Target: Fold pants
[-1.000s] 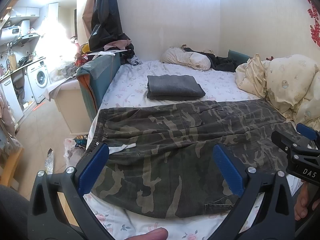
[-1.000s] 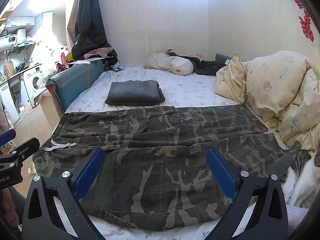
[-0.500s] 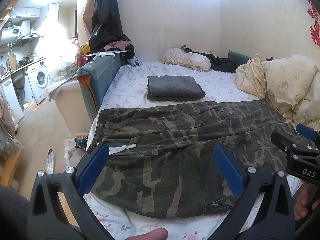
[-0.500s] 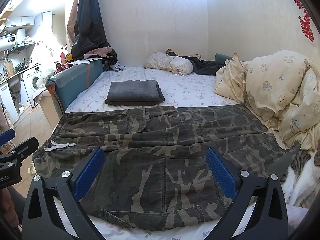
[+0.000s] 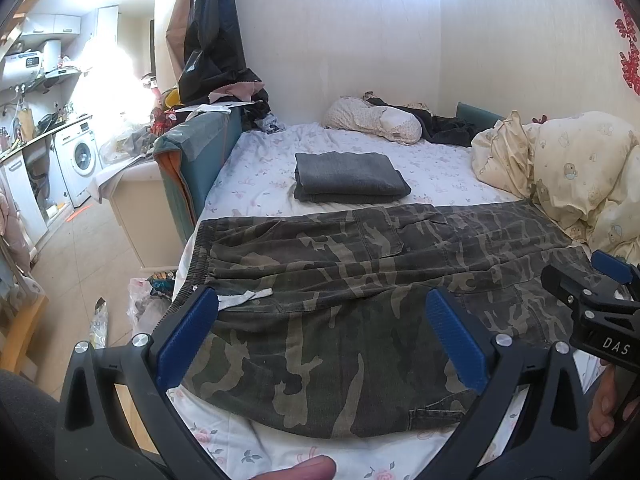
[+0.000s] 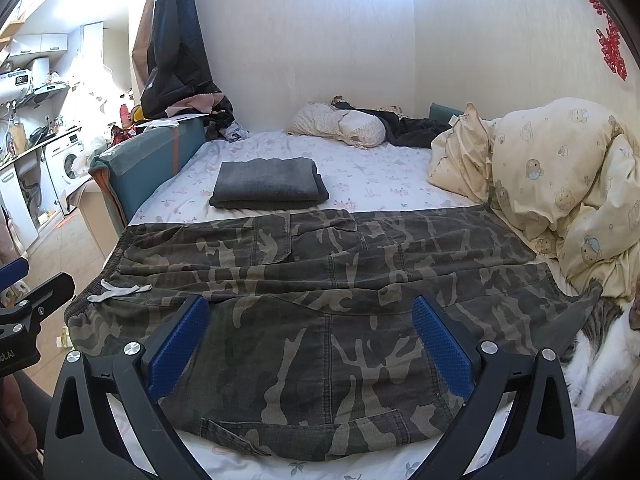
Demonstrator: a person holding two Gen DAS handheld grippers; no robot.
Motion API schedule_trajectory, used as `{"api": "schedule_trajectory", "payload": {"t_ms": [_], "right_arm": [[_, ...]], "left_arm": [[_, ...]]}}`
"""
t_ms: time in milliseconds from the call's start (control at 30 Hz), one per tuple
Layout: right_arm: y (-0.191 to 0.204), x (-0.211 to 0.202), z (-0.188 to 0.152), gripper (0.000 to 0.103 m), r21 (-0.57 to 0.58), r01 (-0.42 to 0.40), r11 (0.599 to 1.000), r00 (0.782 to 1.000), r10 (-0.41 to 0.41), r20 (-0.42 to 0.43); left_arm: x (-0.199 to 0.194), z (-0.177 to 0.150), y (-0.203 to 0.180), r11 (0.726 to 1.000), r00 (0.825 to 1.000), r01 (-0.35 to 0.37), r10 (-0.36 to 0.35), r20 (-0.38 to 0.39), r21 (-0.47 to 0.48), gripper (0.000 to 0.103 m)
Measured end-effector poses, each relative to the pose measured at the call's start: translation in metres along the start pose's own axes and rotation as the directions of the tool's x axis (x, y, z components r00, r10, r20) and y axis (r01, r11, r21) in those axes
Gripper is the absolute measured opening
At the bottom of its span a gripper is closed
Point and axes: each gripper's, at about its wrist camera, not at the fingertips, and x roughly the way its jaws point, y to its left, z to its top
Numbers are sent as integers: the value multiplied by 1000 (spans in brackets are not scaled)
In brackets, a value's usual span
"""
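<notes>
Pants [image 5: 360, 312] lie flat across the near end of the bed [image 5: 440, 176], with the waist to the left and the legs running right. One leg already looks laid over the other, so I think the long fold is done and the short folds are not yet begun.

Both tools hang above the near edge of the pants. The left gripper [image 5: 320, 336] is wide open and holds nothing. The right gripper [image 6: 312, 340] is wide open and empty too.

Next, I think each tool must pinch an end of the pants and bring it across.

A cat [image 6: 600, 344] lies just beside the leg ends, maybe touching them, and could get in the way. The duvet [image 6: 560, 184] crowds that side too. A folded grey cloth [image 5: 348, 176] sits further back, clear of the pants. The white cord [image 5: 248, 298] at the waist lies loose.
</notes>
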Motion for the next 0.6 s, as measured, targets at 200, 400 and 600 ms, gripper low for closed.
{"api": "schedule_trajectory", "payload": {"t_ms": [200,400,600], "right_arm": [[0,0,0,103,1,1,1000,1000,-1,1],[0,0,0,103,0,1,1000,1000,-1,1],[0,0,0,103,1,1,1000,1000,-1,1]], "left_arm": [[0,0,0,1000,1000,1,-1,1,0,102],[0,1,0,1000,1000,1,-1,1,-2,102],[0,0,0,1000,1000,1,-1,2,-2,102]]}}
